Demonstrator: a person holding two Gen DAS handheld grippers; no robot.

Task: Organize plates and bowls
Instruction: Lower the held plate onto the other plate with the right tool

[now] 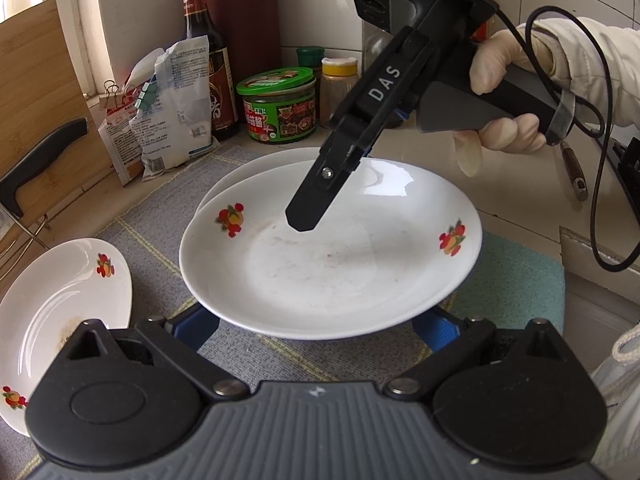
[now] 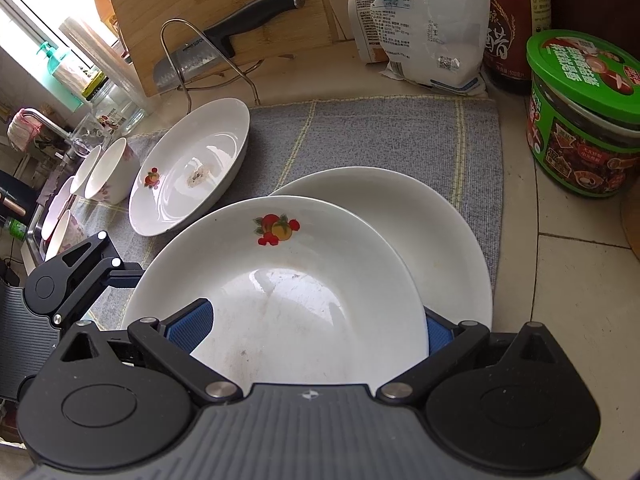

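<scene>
Open mat (image 2: 380, 136): bare behind stacked plates (image 2: 420, 216).
Right edge: blocked by green jar (image 2: 584, 120).
Left: crowded with bowls (image 2: 108, 172).

Top plate (image 2: 280, 280) stacked on lower plate (image 2: 432, 240), offset toward camera-left in the right wrist view, both on mat (image 2: 380, 136) on desk (image 2: 580, 280). Third plate (image 2: 188, 172) on mat left of stack, apart from it. Bowls (image 2: 106, 172) farther left, beside third plate. Cutting board (image 2: 216, 12) upright behind, knife (image 2: 224, 40) in front of it. Bags (image 2: 428, 20) behind mat; bottle (image 2: 508, 28) right of bags; jar (image 2: 588, 116) right of mat. Right claw (image 1: 304, 220) above top plate; left claw (image 1: 316, 324) at its near rim.
</scene>
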